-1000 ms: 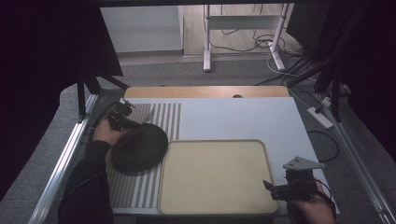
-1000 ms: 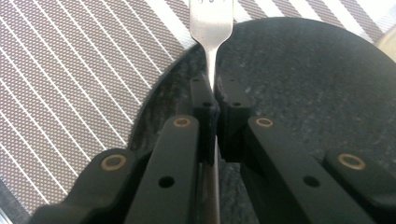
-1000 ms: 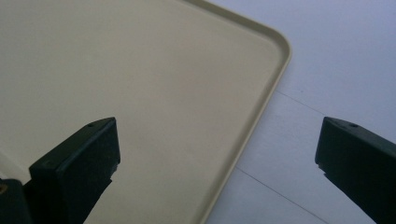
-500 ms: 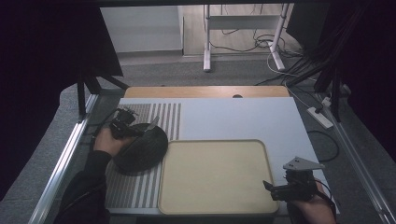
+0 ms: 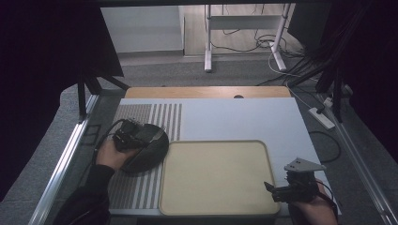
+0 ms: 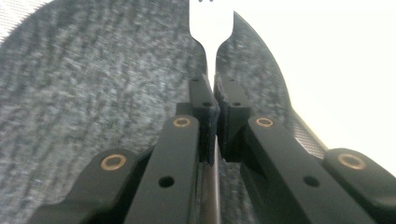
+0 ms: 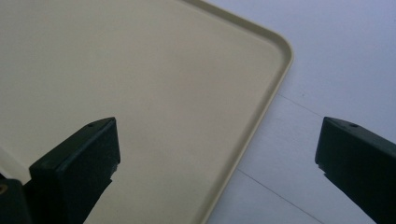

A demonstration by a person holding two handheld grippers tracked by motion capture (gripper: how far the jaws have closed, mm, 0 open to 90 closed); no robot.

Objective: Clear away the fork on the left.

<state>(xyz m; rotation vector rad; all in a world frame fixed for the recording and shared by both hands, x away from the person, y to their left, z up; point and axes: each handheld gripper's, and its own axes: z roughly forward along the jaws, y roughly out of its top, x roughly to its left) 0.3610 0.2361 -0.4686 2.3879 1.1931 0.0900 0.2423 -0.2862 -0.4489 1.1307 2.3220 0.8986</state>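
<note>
Plate [image 5: 148, 149], dark and round, pinched at its rim by left gripper [image 5: 127, 137], jaws pressed together on the thin edge in the left gripper view [image 6: 212, 100]; tilted over the striped mat [image 5: 141, 115], just left of the tray [image 5: 216, 206], likely so as to be carried onto it. Tray beige, bare, ready to receive. Right gripper [image 5: 277, 190] parked at the tray's near right corner [image 7: 280, 51], jaws wide apart, holding nothing, probably waiting to steady things.
</note>
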